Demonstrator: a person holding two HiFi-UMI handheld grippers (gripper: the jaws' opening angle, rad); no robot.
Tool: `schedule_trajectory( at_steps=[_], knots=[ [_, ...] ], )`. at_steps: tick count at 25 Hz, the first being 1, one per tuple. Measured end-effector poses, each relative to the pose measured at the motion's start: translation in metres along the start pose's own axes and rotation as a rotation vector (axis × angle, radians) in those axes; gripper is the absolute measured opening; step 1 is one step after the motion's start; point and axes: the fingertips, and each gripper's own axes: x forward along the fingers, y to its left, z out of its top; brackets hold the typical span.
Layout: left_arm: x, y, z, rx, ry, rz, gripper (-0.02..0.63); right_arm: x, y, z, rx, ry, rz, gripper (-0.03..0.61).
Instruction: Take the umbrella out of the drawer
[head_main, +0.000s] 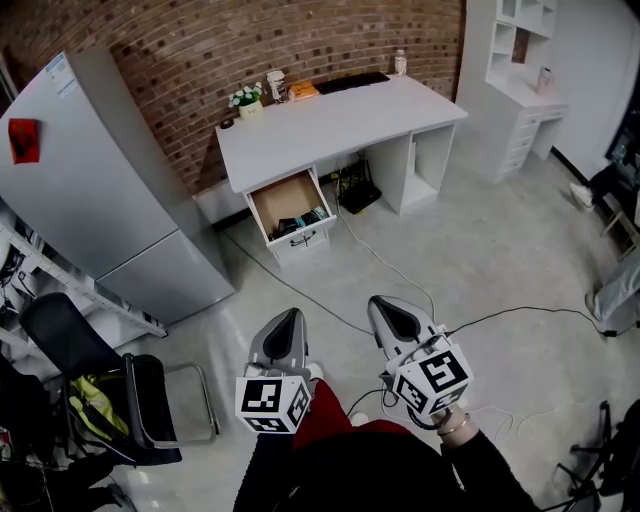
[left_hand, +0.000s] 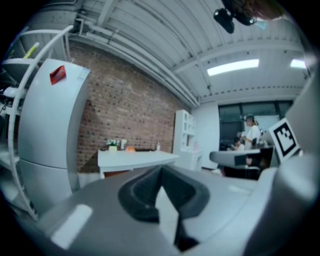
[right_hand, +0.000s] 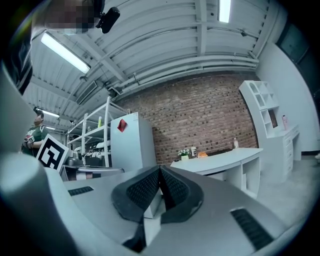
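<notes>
Only dark, indistinct clutter (head_main: 300, 223) inside drawer (head_main: 283, 195)

Left claw (left_hand: 161, 169) — jaws closed tip to tip, nothing between them. Ahead: white worktop (left_hand: 137, 158) against brick wall (left_hand: 125, 112) — grey refrigerator (left_hand: 47, 135) at left.
</notes>
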Motion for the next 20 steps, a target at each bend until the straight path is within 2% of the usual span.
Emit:
schedule_trajectory(
  at_steps=[10,20],
  knots=[
    [0.043,0.05,-0.012,-0.025,0.034,0.002,0.011,0.059,-0.013,-0.014,0.011,0.049,-0.008,0.002],
    [0.131,0.142,-0.018,-0.049,0.099,-0.025,0.015,0.178,-0.037,-0.029,0.044,0.117,-0.026,0.002]
  ],
)
